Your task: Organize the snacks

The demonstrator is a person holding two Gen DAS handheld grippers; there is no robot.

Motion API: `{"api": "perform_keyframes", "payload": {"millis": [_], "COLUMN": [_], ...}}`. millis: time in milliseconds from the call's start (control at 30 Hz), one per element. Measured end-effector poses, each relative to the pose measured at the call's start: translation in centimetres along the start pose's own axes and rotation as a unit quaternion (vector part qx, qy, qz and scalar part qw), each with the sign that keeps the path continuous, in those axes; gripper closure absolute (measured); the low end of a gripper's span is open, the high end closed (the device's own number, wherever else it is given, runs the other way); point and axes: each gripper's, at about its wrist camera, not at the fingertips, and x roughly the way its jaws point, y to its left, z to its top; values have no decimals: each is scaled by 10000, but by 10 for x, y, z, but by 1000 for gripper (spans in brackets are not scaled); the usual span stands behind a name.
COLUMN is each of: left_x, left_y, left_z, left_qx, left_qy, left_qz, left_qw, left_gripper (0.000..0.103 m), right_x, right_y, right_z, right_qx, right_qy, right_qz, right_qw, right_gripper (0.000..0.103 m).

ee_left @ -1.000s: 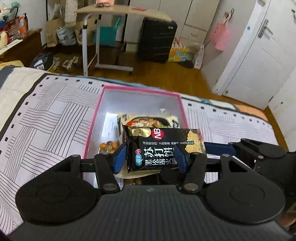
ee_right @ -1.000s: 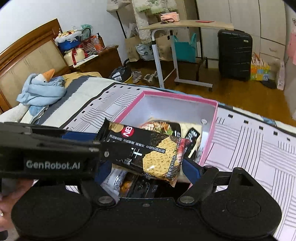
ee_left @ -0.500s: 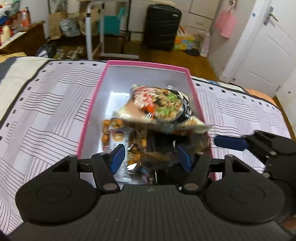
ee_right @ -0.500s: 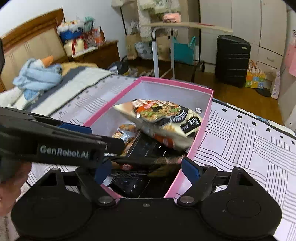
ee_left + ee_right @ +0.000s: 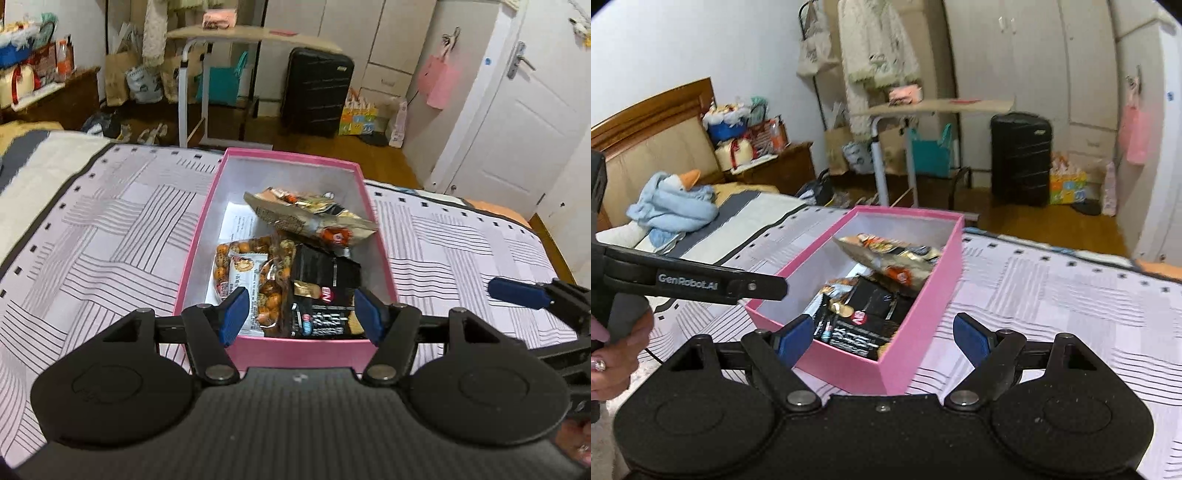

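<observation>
Bed across the whole lower view, spread with a pale cover printed in black line blocks. Serves as the work surface, with a cluttered bedroom floor beyond.

Pink box open on the cover, long side running away from the left wrist view. Likely set there as the collecting place for the snacks, within easy reach of both hands.

Inside the box, three packets heaped together:
- noodle packet, tilted, propped on the others toward the far end;
- nut packet, lying flat at the near left;
- black cracker packet, at the near right, touching the nut packet.

Probably dropped in loosely rather than stacked, hence the slant.

Left claw open at a middling width, empty, poised over the near wall of the box. Cracker and nut packets just beyond and below the blue pads, none pinched.

Right claw spread wide, empty, aimed at the near corner of the box from the right. Cracker packet below the gap, apart from both pads.

Hand gripping the left tool's handle at the frame edge.
</observation>
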Motion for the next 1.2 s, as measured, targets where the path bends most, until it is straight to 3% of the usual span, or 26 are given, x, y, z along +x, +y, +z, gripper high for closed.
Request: {"api": "perform_keyframes", "payload": {"millis": [200, 667, 933, 1100, 1200], "left_x": [-39, -95, -98, -92, -88], "left_y": [-26, -85, -99, -105, -106], "left_z": [-4, -42, -58, -68, -70], "left_qx": [322, 694, 627, 777, 760], "left_qy": [-283, -694, -779, -808, -775], "left_qz": [41, 134, 95, 199, 175], "left_qw": [9991, 9951, 9949, 9935, 9939], "left_gripper": [41, 36, 30, 27, 24], "right_x": [-46, -110, -121, -124, -121], "right_y": [1, -19, -18, -20, -21], "right_z": [-5, -34, -47, -58, -63], "right_qx": [-254, 335, 421, 545, 581], "right_qy": [-349, -586, -502, -407, -337], "right_qz": [-610, -1434, -1837, -1852, -1972], "right_qw": [9972, 9874, 9808, 9804, 9781], "right_gripper": [17, 16, 14, 14, 3]}}
